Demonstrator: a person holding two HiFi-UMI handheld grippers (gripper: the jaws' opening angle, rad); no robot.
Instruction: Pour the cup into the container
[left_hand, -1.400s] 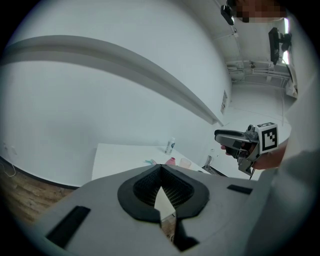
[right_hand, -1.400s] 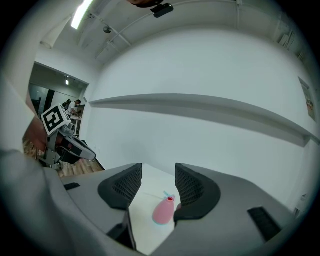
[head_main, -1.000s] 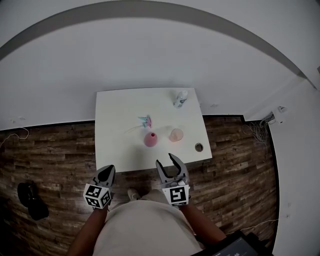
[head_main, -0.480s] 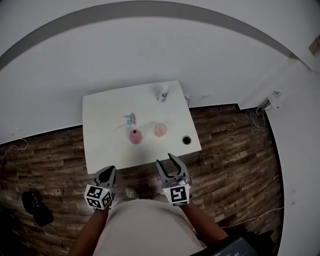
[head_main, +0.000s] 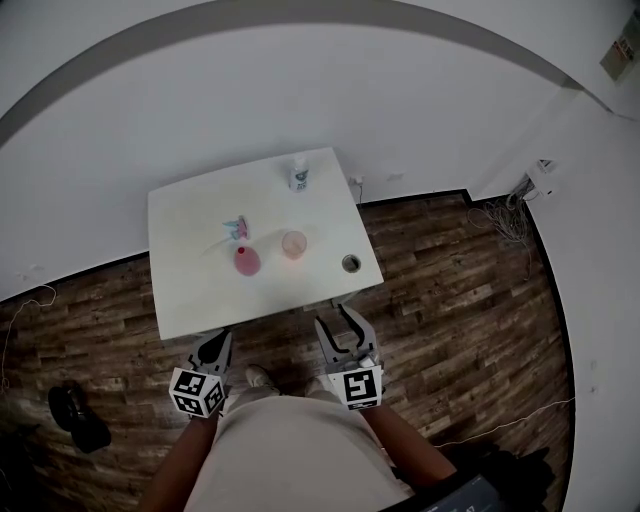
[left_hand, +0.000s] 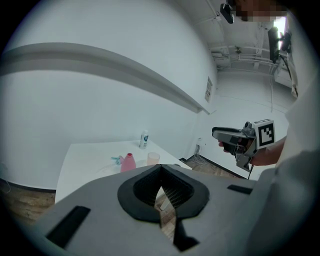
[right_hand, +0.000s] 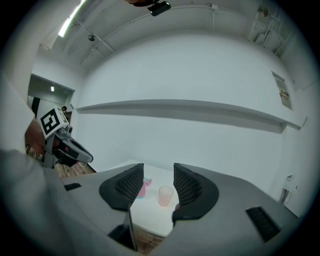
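A pale pink see-through cup (head_main: 293, 244) stands upright near the middle of the white table (head_main: 190, 280). A pink bottle-shaped container (head_main: 246, 260) stands just left of it. Both grippers hang off the table's near edge, over the wooden floor, away from the two objects. My left gripper (head_main: 212, 346) is shut with nothing in it. My right gripper (head_main: 338, 322) is open and empty, and its jaws have just been closing a little. In the right gripper view the cup (right_hand: 165, 195) shows far off between the jaws, with the container (right_hand: 140, 189) beside it. The left gripper view shows the cup (left_hand: 153, 158) and the container (left_hand: 128, 162) beyond its shut jaws.
A white bottle (head_main: 299, 176) stands at the table's far edge. A small teal and pink item (head_main: 236, 228) lies behind the container. A small dark round pot (head_main: 351, 263) sits near the front right corner. White walls stand behind the table, and cables (head_main: 505, 215) lie on the floor to the right.
In the head view the table has slid up and to the left and looks smaller. Both grippers now hang farther from its near edge. Nothing on the table has moved.
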